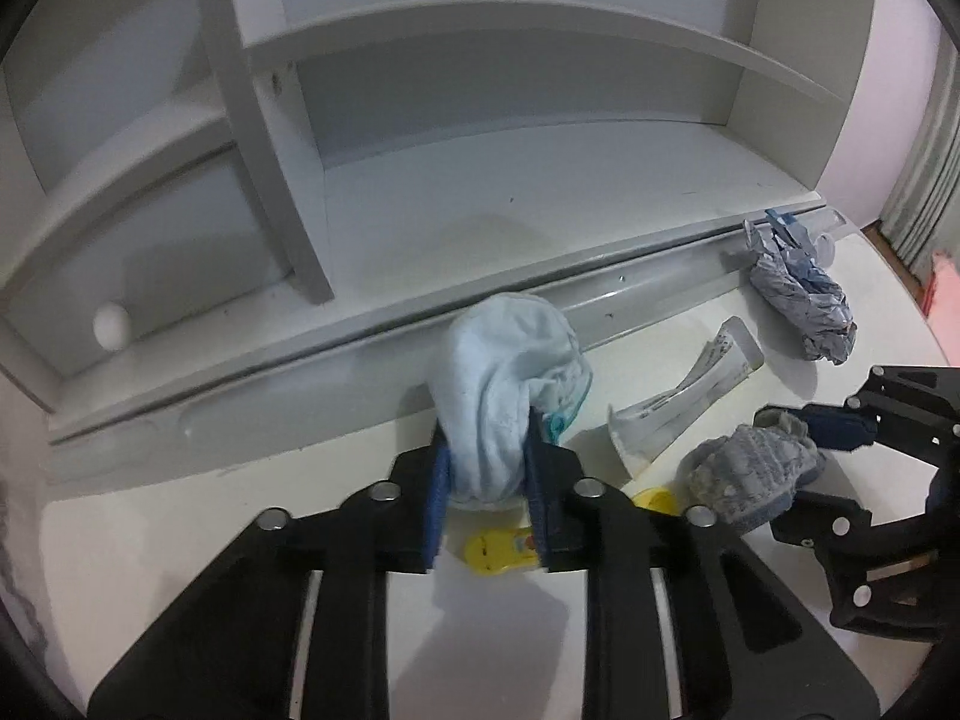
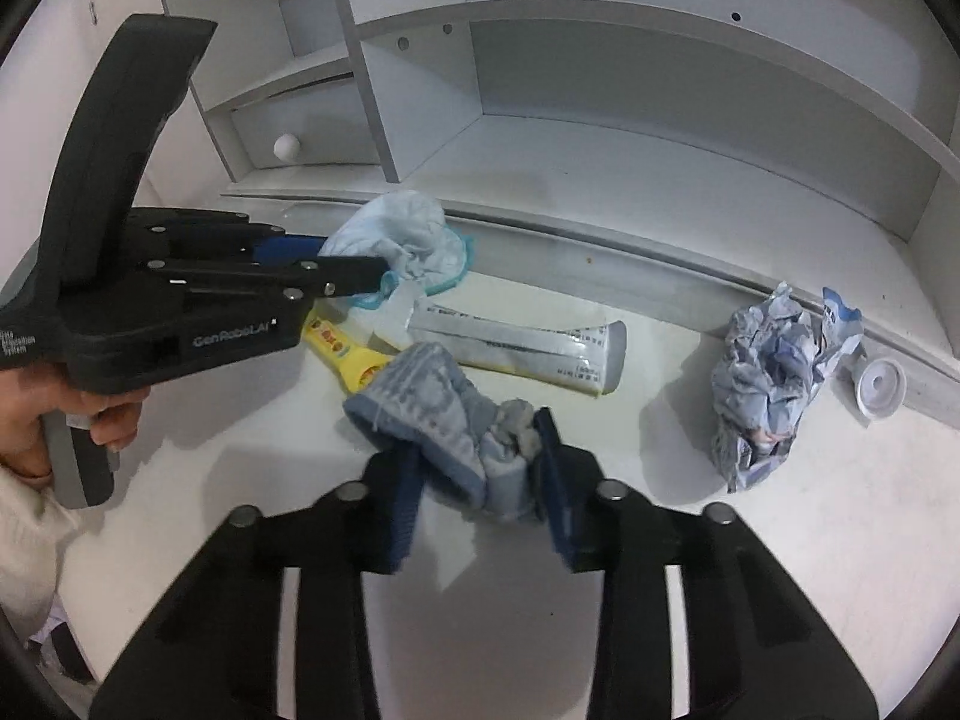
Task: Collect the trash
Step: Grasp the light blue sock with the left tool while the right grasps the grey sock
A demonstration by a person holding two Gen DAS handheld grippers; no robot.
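At the far left, my hand (image 2: 90, 420) wraps the grip of my left gripper (image 1: 489, 471). Its jaws are pinched narrow on a pale blue sock (image 1: 510, 384), which bulges up between the blue pads and stands off the white desk (image 1: 180, 540), just in front of the shelf unit (image 1: 420, 180). A small white knob (image 1: 111, 327) sits on the drawer at the unit's left. Under that sock lies a yellow wrapper (image 1: 498, 549), and just right of it a flattened white tube (image 2: 528, 345) lies on its side.

My right gripper (image 2: 480, 474) is clamped on a grey-blue knitted sock (image 2: 432, 414), the pads pressing its bunched end while the cuff flops out to the left, touching the yellow wrapper's end.

Further right, well apart from both socks, a crumpled paper wad (image 2: 774, 384) rests on the desk against the shelf's base rail. A white cap (image 2: 879, 387) lies just beside it, at the far right.
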